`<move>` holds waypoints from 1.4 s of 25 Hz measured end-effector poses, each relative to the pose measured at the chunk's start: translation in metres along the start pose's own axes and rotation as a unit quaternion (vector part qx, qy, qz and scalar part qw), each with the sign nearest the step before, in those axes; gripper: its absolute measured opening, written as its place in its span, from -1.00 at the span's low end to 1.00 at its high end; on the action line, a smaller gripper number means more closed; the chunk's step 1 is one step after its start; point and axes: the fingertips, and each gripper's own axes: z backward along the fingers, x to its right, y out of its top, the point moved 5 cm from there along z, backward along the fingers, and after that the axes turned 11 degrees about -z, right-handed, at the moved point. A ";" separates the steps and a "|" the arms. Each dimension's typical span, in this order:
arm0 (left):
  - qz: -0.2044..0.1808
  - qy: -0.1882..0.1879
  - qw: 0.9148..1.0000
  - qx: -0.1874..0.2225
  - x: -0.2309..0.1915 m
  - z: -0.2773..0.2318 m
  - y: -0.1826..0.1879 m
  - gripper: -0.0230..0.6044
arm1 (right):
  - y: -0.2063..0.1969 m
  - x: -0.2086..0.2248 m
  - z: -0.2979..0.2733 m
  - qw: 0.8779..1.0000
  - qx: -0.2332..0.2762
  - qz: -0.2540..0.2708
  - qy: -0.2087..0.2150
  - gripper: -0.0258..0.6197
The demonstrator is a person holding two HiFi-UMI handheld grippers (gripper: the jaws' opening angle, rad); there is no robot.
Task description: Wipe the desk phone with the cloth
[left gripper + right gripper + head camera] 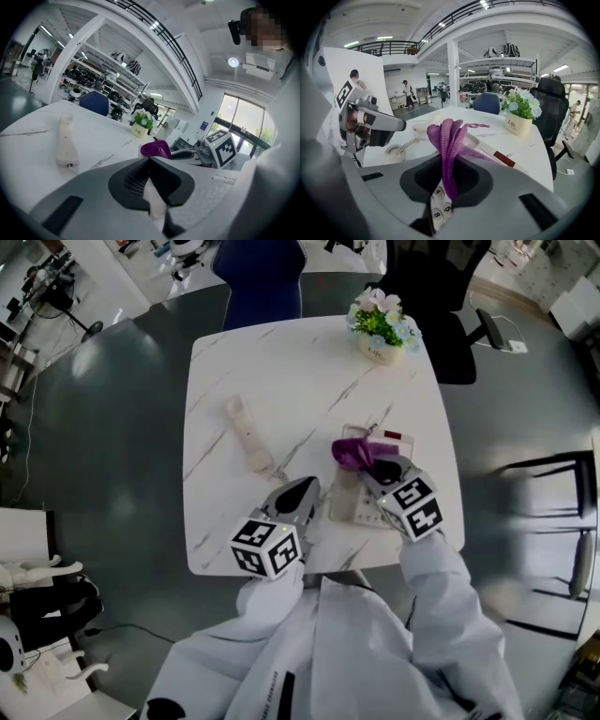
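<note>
Bunched purple cloth (pixel 354 452) over beige desk phone (pixel 345 501) keypad

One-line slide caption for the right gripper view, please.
Right gripper shut on the purple cloth, held over the phone keypad.

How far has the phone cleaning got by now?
The handset already lies off the phone, on the table. The right gripper holds the purple cloth over the keypad, so wiping is under way. How much remains, I can't tell.
</note>
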 end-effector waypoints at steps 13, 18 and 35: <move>-0.001 -0.005 1.000 0.000 0.005 0.011 -0.005 -0.93 | -0.015 -0.014 0.004 1.000 -0.012 -0.009 0.004 -0.80; -0.003 -0.011 1.000 -0.001 0.010 0.015 -0.007 -0.94 | -0.024 -0.023 0.007 1.000 -0.018 -0.010 0.008 -0.80; -0.005 -0.023 1.000 -0.012 0.019 0.032 -0.018 -0.93 | -0.049 -0.050 0.015 0.999 -0.034 -0.026 0.020 -0.80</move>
